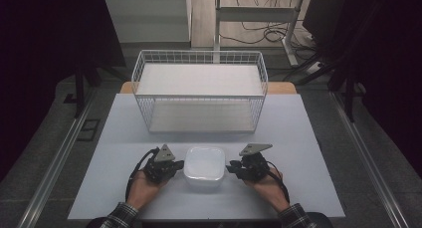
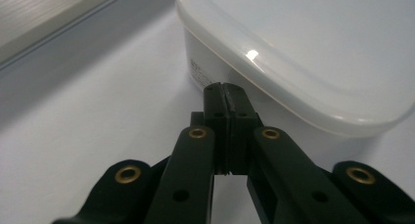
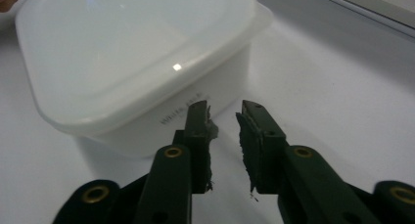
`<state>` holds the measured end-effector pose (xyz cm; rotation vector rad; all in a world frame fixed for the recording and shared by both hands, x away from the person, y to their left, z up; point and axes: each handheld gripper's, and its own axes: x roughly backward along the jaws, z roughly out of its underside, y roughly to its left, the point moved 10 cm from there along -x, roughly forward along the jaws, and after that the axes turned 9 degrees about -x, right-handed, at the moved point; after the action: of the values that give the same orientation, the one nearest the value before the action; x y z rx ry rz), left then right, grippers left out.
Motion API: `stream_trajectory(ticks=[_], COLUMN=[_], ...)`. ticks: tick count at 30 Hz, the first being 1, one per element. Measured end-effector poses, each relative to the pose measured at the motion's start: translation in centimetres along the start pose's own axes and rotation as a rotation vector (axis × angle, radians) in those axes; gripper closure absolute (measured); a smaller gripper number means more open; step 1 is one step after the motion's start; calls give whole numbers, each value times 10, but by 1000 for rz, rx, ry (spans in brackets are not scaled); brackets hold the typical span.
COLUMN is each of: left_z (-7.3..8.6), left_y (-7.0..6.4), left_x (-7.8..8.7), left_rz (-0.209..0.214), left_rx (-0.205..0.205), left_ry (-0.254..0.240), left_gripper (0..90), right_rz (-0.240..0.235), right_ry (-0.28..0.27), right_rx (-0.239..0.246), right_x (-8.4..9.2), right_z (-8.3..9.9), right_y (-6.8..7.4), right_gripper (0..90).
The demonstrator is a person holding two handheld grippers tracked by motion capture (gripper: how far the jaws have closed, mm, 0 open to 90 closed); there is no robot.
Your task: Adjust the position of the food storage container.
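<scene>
From above, I have my 2 grippers flanking the white lidded box (image 1: 204,167) near the front edge of the table (image 1: 298,133): the left gripper (image 1: 179,164) on its left side, the right gripper (image 1: 231,169) on its right, likely so I can press in from both sides and lift. The wire basket (image 1: 199,91) stands farther back, well apart.

Along my left gripper (image 2: 226,88), the jaws are pressed together with nothing between them, tips just beside the box (image 2: 303,53) wall under the lid's lip.

Along my right gripper (image 3: 224,116), the jaws stand narrowly apart, holding nothing, aimed at the box (image 3: 137,62) corner.
</scene>
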<state>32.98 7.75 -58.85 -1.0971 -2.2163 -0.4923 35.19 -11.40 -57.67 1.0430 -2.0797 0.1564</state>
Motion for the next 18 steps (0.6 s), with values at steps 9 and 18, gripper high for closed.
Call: stream_trajectory(ticks=[9,18], left_z=[0,2], left_y=[-9,-14], left_x=[4,10], left_rz=[18,35], left_rx=[8,29], left_ry=[-3,-12], left_gripper=[894,873], right_rz=[17,31], right_ry=[-11,-17], right_rx=[21,27], right_x=[2,0], right_z=[-1,-1], right_y=[0,-2], right_gripper=[813,783])
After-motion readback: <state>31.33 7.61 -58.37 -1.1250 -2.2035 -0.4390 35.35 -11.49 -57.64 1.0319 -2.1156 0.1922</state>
